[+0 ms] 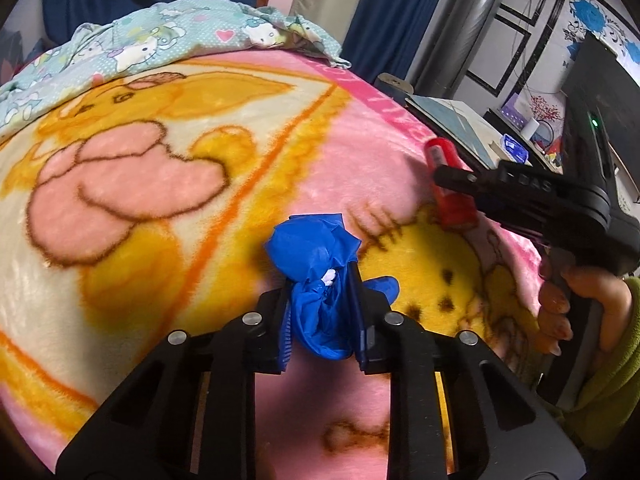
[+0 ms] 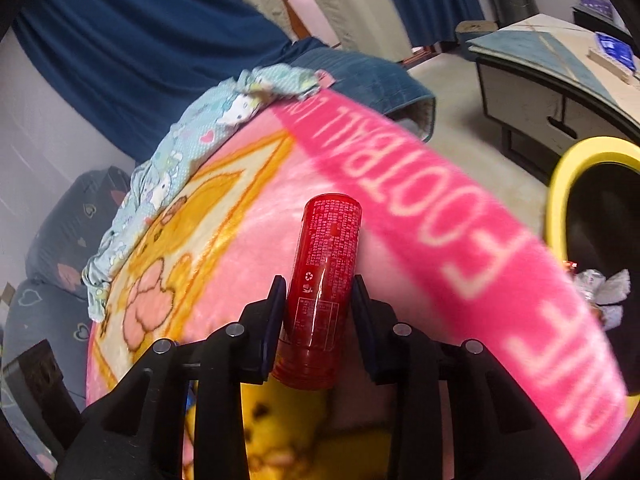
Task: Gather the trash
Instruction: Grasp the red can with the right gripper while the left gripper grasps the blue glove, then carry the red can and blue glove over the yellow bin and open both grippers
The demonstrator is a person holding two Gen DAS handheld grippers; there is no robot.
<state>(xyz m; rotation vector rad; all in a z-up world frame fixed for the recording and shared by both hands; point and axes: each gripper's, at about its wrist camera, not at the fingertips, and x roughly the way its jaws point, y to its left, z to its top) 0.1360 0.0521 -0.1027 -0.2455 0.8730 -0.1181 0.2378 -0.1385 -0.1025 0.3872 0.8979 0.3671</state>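
Observation:
A crumpled blue plastic wrapper [image 1: 316, 280] with a white speck sits pinched between the fingers of my left gripper [image 1: 320, 292], just above the pink cartoon blanket [image 1: 160, 160]. A red cylindrical can [image 2: 326, 280] with small white print is clamped between the fingers of my right gripper [image 2: 320, 292], pointing away from the camera over the blanket [image 2: 400, 260]. In the left wrist view the same red can [image 1: 448, 184] shows at the right, held by the right gripper [image 1: 452, 180], with a person's hand [image 1: 568, 308] on its handle.
A yellow-rimmed bin [image 2: 592, 208] with crumpled silver wrappers [image 2: 604, 292] inside stands beside the bed at right. A low cabinet [image 2: 540, 92] with a blue packet sits beyond. A light-blue patterned cloth [image 1: 160, 40] lies at the blanket's far end. Blue curtains [image 2: 140, 60] hang behind.

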